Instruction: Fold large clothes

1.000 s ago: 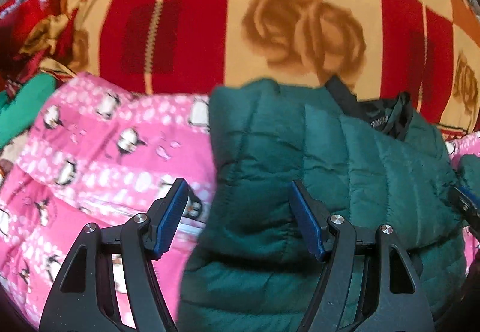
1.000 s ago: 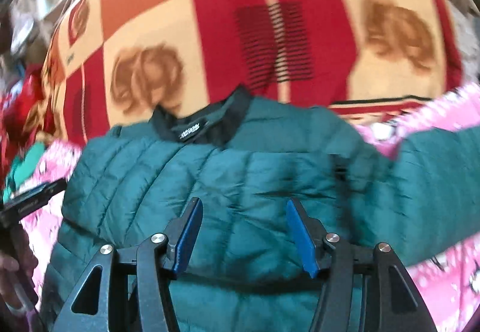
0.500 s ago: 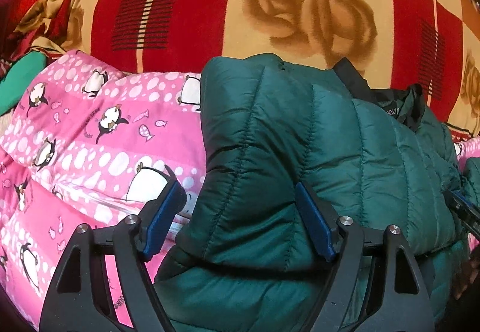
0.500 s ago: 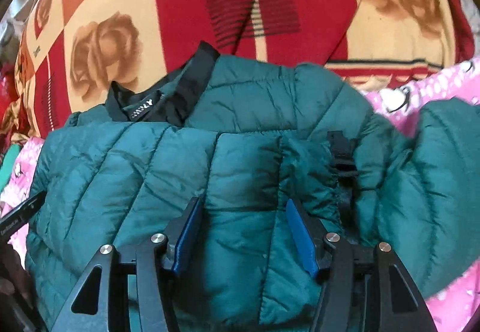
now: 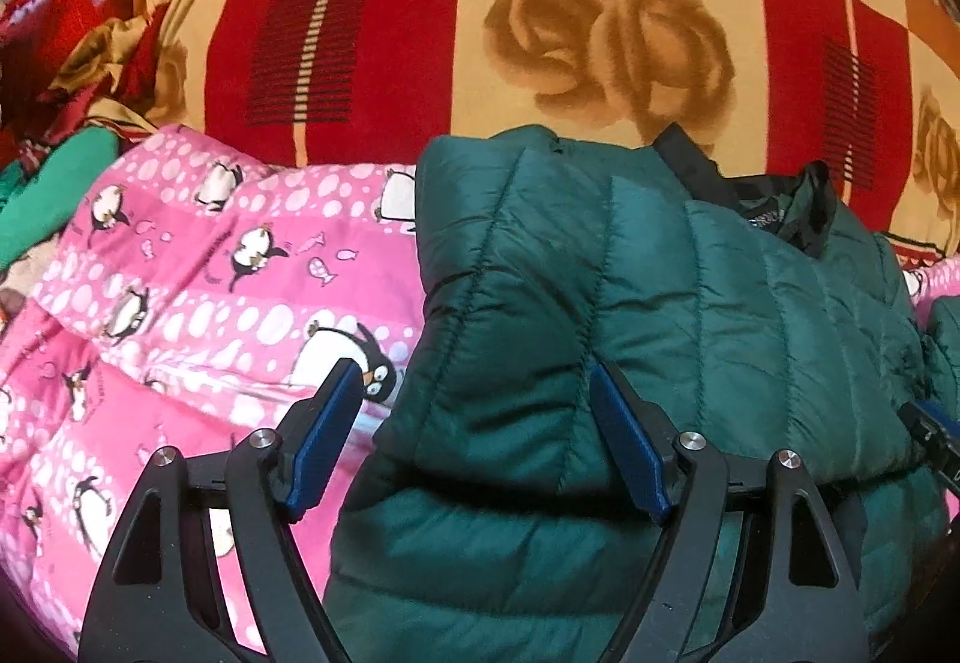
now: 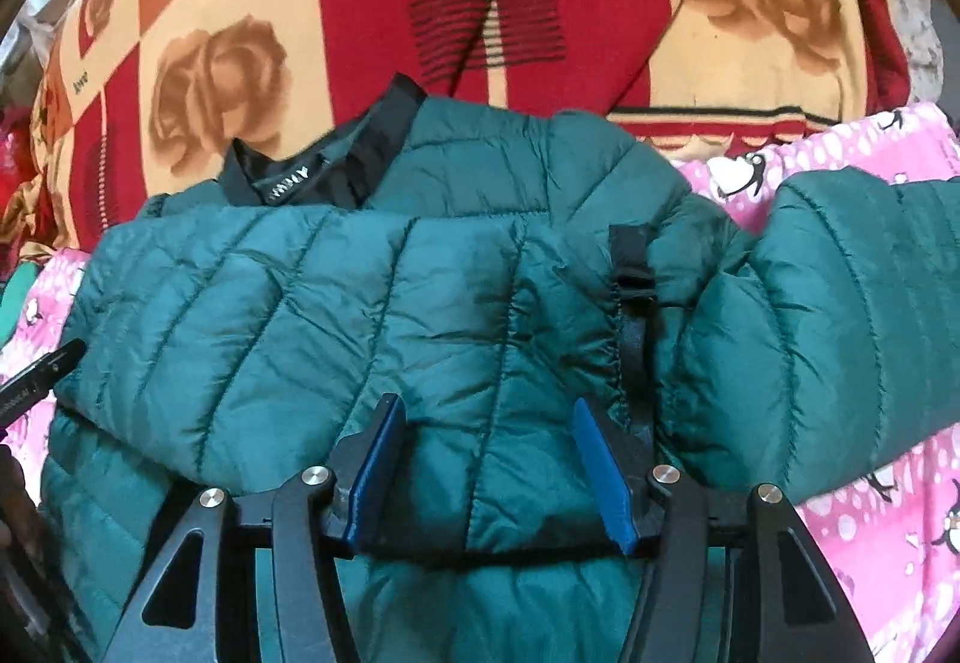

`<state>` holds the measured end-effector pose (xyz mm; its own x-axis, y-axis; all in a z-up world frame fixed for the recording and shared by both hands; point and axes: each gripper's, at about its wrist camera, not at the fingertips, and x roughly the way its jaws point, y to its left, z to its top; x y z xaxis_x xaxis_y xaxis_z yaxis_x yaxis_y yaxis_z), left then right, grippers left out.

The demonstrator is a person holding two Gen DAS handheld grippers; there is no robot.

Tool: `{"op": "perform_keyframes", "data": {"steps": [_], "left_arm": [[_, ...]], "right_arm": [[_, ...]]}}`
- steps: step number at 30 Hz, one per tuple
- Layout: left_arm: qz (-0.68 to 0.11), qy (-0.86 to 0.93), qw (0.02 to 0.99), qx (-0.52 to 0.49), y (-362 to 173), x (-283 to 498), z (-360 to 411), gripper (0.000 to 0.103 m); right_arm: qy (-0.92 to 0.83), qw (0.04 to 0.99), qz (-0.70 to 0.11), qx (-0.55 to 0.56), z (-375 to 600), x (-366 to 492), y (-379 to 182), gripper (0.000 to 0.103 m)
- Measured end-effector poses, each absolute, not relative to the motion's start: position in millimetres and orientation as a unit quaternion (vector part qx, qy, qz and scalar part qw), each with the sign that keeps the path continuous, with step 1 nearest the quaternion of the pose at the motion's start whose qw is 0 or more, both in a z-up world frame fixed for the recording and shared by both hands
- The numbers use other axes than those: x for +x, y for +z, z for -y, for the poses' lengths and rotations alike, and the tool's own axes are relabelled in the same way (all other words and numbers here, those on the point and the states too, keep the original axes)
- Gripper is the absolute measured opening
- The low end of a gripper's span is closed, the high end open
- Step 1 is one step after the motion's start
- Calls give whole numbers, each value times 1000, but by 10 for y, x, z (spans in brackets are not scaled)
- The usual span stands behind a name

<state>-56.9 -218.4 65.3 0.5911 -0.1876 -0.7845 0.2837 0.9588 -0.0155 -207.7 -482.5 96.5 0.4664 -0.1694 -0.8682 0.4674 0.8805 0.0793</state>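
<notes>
A dark green quilted puffer jacket (image 5: 630, 315) lies on a pink penguin-print quilt (image 5: 180, 291), its lower half folded up over the body, black collar (image 5: 774, 219) at the far end. My left gripper (image 5: 474, 393) is open over the jacket's left edge, one finger above the quilt, one above the jacket. In the right wrist view the jacket (image 6: 336, 315) fills the middle, with its collar (image 6: 324, 171) far and a sleeve (image 6: 840, 351) lying out to the right. My right gripper (image 6: 486, 429) is open, its fingers on either side of the folded layer's near edge.
A red, orange and cream rose-print blanket (image 5: 540, 3) covers the bed behind the jacket and shows in the right wrist view (image 6: 480, 3). A green cloth (image 5: 54, 189) and red fabrics lie at the far left. The quilt also shows at the right (image 6: 870, 513).
Both grippers have come lower and nearer to the jacket and stay open. The folded jacket has settled flatter on the quilt.
</notes>
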Motion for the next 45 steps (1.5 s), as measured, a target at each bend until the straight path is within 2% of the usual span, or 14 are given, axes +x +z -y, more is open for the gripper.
{"op": "perform_keyframes", "data": {"steps": [4, 8, 25, 45], "left_arm": [[-417, -133, 897, 59, 773, -717, 2178, 79], [-403, -140, 902, 64, 891, -882, 2212, 79], [-379, -172, 906, 82, 1184, -1428, 2447, 79], [-402, -236, 883, 61, 1239, -1756, 2908, 79]], "right_arm": [[-190, 845, -474, 158, 4741, -2196, 1064, 58], [-189, 850, -468, 152, 4631, -2271, 1156, 65], [-203, 858, -451, 136, 4545, -2598, 1457, 65], [-273, 852, -431, 118, 5032, -3175, 1647, 66]]}}
